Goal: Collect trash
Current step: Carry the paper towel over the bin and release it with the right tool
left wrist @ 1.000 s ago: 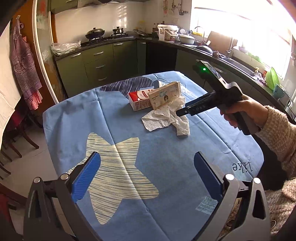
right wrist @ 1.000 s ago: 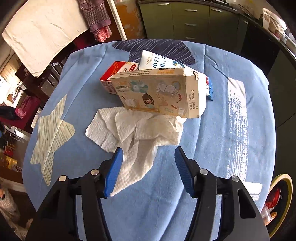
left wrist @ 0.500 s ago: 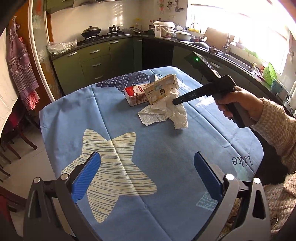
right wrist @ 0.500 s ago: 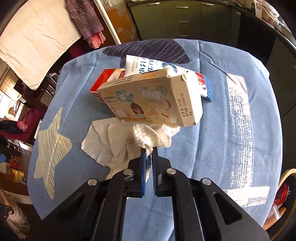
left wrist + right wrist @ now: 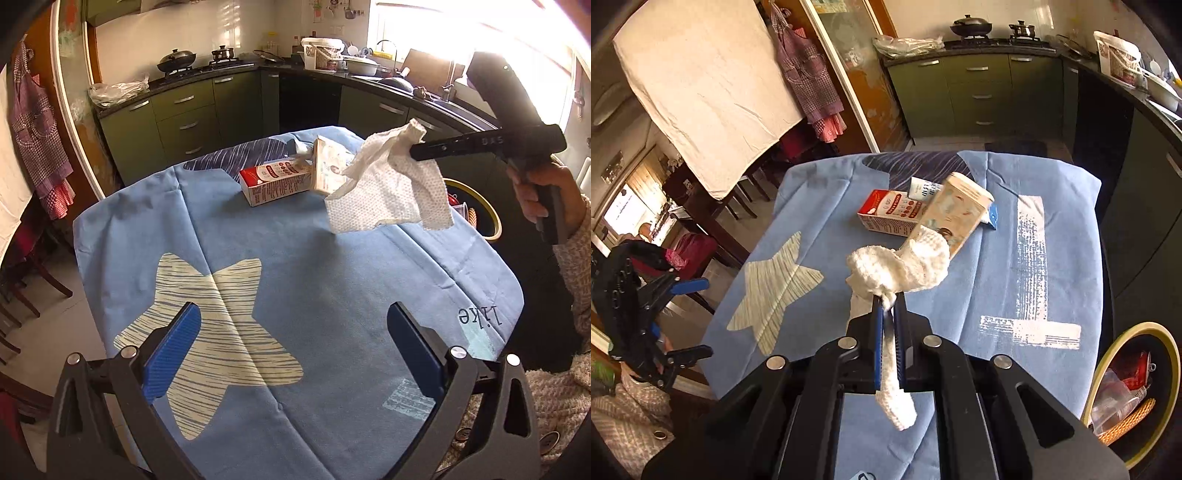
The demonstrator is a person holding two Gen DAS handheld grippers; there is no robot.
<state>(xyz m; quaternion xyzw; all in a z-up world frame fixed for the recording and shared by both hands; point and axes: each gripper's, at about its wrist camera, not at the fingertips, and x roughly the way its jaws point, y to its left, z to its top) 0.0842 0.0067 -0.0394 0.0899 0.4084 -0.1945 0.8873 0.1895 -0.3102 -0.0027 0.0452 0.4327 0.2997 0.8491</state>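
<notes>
The right tool (image 5: 889,306) is clamped tight on a white paper towel (image 5: 388,184), which hangs in the air clear of the blue-clothed table (image 5: 332,295), in front of a beige box (image 5: 955,214) and red carton (image 5: 890,216). The left tool (image 5: 293,343) hovers wide apart, holding nothing. A trash bin (image 5: 1167,354) stands beside the table.

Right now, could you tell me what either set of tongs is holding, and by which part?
The right tongs pinch the paper towel by a bunched edge; the left tongs hold nothing.

Dimpled paper towel (image 5: 388,192), matt, probably cotton tablecloth (image 5: 332,288).
</notes>
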